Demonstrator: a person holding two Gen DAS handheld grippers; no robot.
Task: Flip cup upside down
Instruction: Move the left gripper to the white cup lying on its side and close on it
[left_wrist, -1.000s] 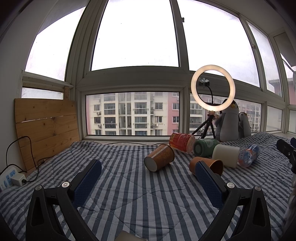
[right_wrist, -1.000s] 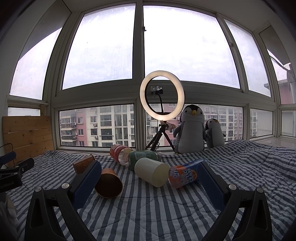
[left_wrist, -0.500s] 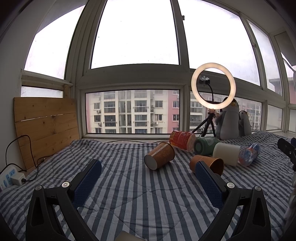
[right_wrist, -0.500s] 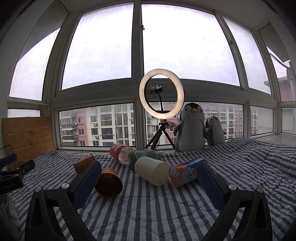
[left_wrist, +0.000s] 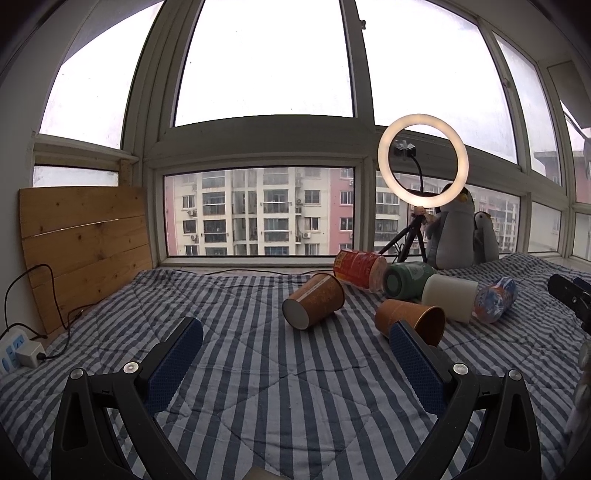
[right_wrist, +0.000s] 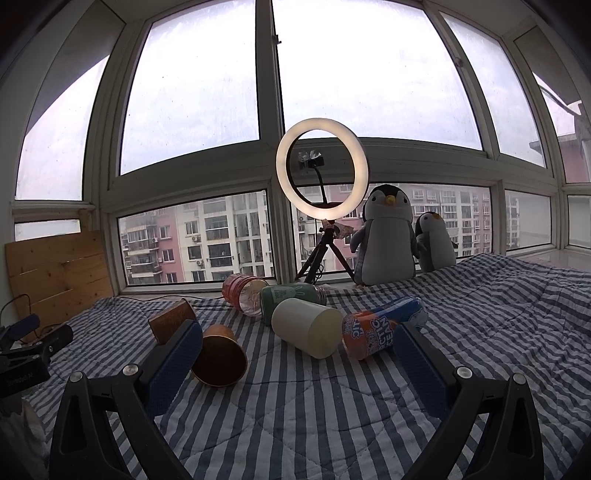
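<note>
Several cups lie on their sides on a blue-and-white striped quilt. A brown paper cup points its base toward me, ahead of my open, empty left gripper. An orange-brown cup lies by that gripper's right finger. Behind are a red cup, a green cup, a white cup and a blue-orange cup. My right gripper is open and empty, just short of the white cup.
A lit ring light on a tripod and two plush penguins stand at the window ledge behind the cups. A wooden board leans at the left, with a power strip and cable below it.
Both views have tilted slightly upward, so the cups sit a little lower in frame. Nothing on the quilt has moved and both grippers stay open.
</note>
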